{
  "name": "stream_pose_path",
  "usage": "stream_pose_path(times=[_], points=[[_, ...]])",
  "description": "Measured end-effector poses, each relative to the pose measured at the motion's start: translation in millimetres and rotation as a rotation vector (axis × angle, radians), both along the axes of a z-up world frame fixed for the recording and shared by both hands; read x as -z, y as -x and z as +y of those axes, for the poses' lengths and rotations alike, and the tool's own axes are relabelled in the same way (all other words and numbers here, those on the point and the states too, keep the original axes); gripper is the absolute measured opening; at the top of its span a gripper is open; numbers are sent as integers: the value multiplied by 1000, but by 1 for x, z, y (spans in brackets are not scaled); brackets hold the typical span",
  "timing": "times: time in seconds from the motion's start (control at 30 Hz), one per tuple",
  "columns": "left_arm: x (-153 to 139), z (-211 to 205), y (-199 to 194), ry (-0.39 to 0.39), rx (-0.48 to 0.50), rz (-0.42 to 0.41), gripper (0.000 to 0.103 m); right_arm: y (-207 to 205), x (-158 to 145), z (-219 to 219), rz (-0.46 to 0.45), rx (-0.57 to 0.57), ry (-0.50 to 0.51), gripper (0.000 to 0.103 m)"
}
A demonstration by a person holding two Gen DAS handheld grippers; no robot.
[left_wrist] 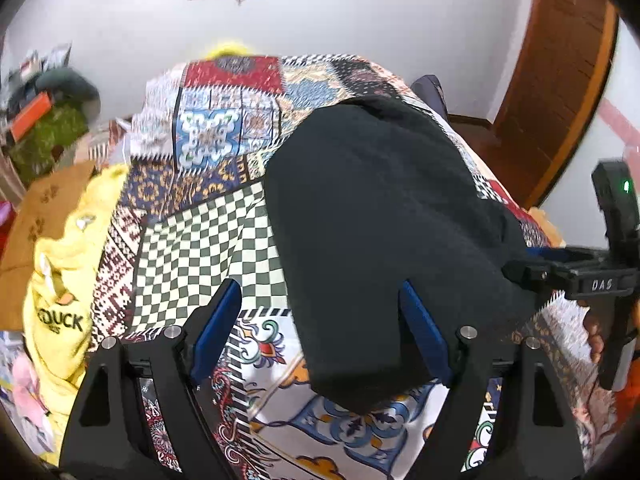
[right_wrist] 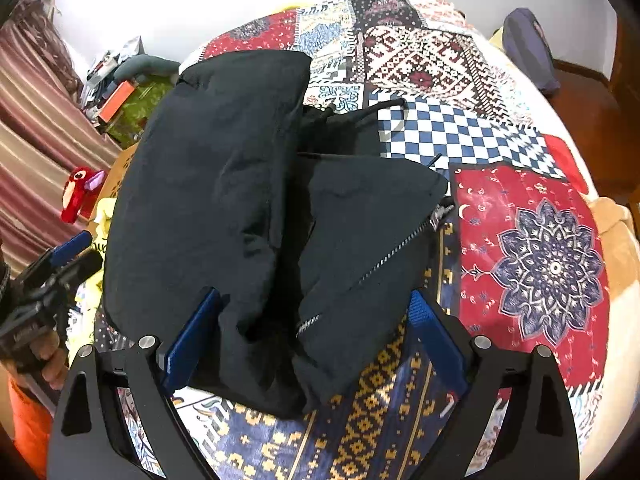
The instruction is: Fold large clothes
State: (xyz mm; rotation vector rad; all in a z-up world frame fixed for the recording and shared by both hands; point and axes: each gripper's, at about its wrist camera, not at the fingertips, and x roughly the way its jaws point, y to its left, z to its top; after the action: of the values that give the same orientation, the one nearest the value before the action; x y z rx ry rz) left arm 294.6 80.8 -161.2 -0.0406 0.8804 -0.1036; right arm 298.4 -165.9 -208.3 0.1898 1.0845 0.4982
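Note:
A black zip-up garment [right_wrist: 224, 184] lies folded in a bundle on the patchwork bedspread [right_wrist: 532, 248], its zipper [right_wrist: 384, 260] running along the right flap and a drawstring trailing at the far side. My right gripper [right_wrist: 316, 294] is open just above the bundle's near end, with the cloth lying between the blue pads [right_wrist: 430, 332] and nothing pinched. In the left wrist view the same black garment [left_wrist: 380, 200] stretches away from me. My left gripper [left_wrist: 320, 286] is open over its near corner. The cloth rests against the right pad [left_wrist: 424, 328], and the left one is over the checkered patch.
A yellow garment with a printed word [left_wrist: 60, 280] is heaped at the bed's left edge, next to a red plush toy [right_wrist: 80, 192]. A dark blue bag [right_wrist: 528, 48] sits at the far right corner. A wooden door [left_wrist: 560, 80] and a striped curtain [right_wrist: 32, 100] flank the bed.

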Motion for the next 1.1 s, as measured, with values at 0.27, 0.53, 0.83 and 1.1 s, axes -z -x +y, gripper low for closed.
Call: stream_pose_path(times=[0.27, 0.53, 0.83, 1.1], points=[[26, 40, -36, 316, -47, 110, 102, -33, 25, -15, 95, 27, -106, 96], [55, 51, -70, 614, -12, 205, 103, -57, 51, -19, 190, -5, -242, 103], [62, 40, -84, 640, -5, 233, 103, -62, 60, -16, 226, -30, -341, 94], [51, 37, -74, 600, 0, 218, 89, -56, 41, -17, 203, -24, -352, 44]])
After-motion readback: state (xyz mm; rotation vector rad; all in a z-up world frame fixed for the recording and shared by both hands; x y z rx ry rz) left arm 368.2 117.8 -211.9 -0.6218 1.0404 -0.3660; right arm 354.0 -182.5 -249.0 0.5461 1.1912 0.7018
